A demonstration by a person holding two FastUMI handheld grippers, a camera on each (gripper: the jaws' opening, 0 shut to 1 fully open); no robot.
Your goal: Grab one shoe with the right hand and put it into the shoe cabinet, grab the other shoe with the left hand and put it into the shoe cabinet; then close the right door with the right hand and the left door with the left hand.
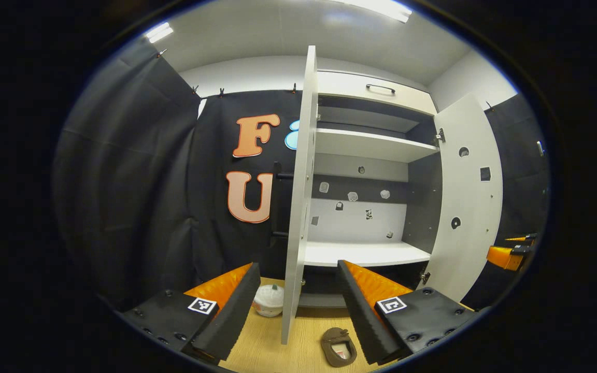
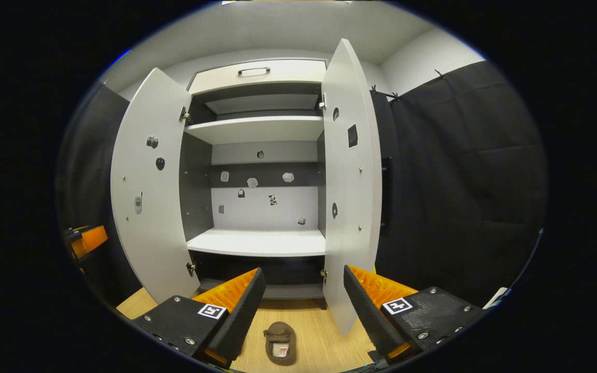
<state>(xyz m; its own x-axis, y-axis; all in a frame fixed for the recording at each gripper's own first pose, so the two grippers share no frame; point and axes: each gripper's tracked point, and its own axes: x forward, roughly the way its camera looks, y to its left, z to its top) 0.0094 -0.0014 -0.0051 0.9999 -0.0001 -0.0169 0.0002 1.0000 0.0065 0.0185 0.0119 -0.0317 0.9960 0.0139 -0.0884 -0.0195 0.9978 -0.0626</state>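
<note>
A white shoe cabinet [image 1: 366,254] [image 2: 257,242] stands ahead with both doors swung open. In the left gripper view its left door [image 1: 298,207] is edge-on and its right door [image 1: 464,207] faces me. On the wooden floor in front lies a brown shoe [image 1: 338,347] [image 2: 280,343], opening up. My left gripper [image 1: 298,316] is open above the floor, the shoe just right of its middle. My right gripper [image 2: 301,316] is also open, with the shoe low between its fingers and apart from them. Each gripper shows at the edge of the other's view [image 1: 511,254] [image 2: 83,241].
A white rounded object [image 1: 268,300] sits on the floor left of the left door; I cannot tell what it is. A drawer with a dark handle [image 2: 253,70] tops the cabinet. Black cloth walls [image 1: 138,197] [image 2: 459,181] close in both sides. Small stickers dot the cabinet's back wall.
</note>
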